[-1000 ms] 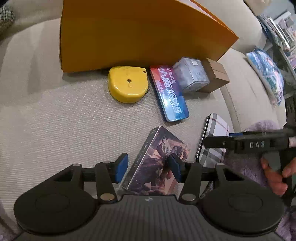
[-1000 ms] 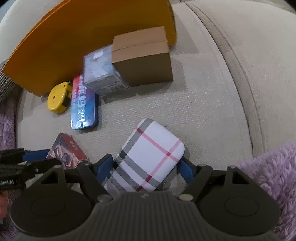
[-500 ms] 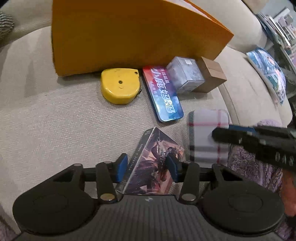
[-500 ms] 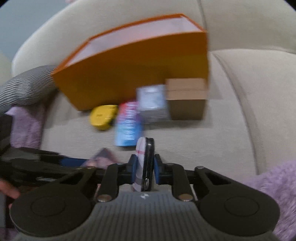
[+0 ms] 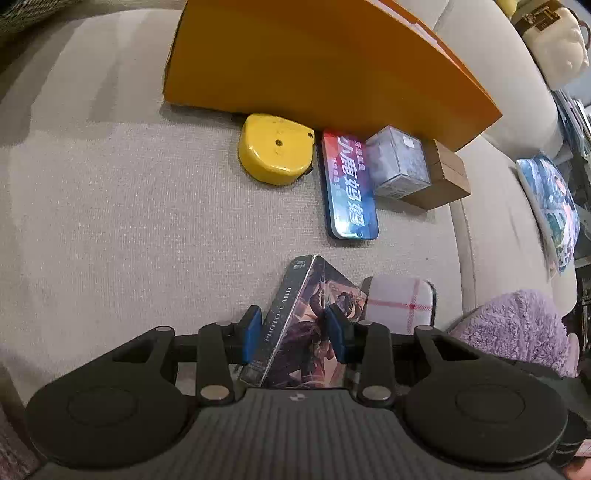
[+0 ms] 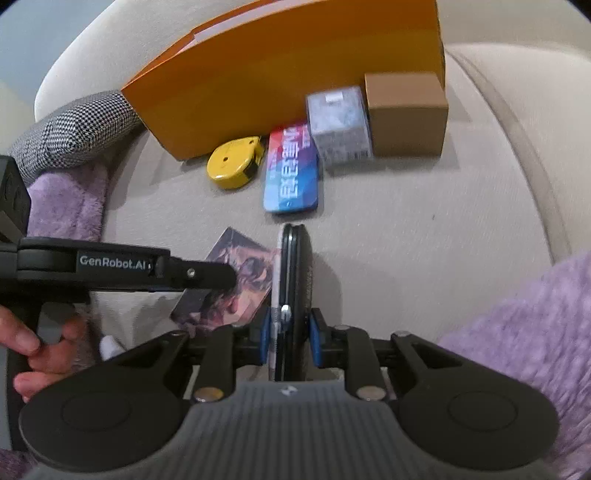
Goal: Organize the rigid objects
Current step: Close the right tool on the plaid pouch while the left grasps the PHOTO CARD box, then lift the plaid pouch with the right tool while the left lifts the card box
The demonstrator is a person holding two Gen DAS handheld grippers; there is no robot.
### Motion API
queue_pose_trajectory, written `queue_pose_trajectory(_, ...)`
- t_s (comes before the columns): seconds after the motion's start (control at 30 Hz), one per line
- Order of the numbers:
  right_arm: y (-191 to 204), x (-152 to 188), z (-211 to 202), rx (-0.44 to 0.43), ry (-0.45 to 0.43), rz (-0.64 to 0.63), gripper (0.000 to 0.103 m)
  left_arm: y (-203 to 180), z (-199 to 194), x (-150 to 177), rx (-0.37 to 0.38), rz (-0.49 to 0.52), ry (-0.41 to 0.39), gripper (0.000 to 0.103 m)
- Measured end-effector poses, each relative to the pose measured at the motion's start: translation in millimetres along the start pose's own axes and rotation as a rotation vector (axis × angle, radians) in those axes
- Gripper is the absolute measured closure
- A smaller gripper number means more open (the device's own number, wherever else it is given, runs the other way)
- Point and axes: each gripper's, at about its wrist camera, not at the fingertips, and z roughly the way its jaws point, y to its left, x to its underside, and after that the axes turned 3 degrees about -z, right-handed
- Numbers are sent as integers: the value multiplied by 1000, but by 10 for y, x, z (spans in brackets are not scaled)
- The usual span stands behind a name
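- Right tool (image 6: 286, 341): clamped on plaid case (image 6: 291, 280), held edge-up, long axis pointing at the row beside the orange box (image 6: 280, 74).
- Left tool (image 5: 293, 332): jaws have just been narrowing around photo card box (image 5: 306, 325), seemingly gripped.

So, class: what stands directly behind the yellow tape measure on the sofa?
Behind the yellow tape measure stands the big orange box, its wall right against the tape measure's back edge. Beyond it, only sofa backrest shows; the box's inside is hidden in both views.
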Motion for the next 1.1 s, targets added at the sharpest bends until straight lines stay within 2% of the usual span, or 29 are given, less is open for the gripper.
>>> queue_pose_trajectory(0.17, -56, 33, 51, 0, -8, 24, 82, 7, 16, 122, 60, -69, 32, 66)
queue_pose_trajectory(0.3, -93, 51, 48, -13, -14, 38, 82, -107, -51, 193, 38, -22, -11, 70)
queue_pose_trajectory(0.57, -94, 51, 43, -17, -19, 37, 81, -252, -215, 252, 49, 42, -70, 71)
queue_pose_trajectory(0.73, -126, 58, 30, -29, -23, 50, 81, -319, -251, 274, 59, 72, -85, 78)
queue_pose_trajectory(0.83, -138, 61, 27, -31, -23, 55, 81, -365, -233, 289, 49, 89, -92, 78)
queue_pose_trajectory(1.0, -142, 67, 17, -38, -27, 55, 81, -469, -145, 307, -24, 152, -91, 78)
queue_pose_trajectory(1.1, -151, 70, 16, -41, -25, 63, 80, -501, -90, 320, -41, 176, -99, 78)
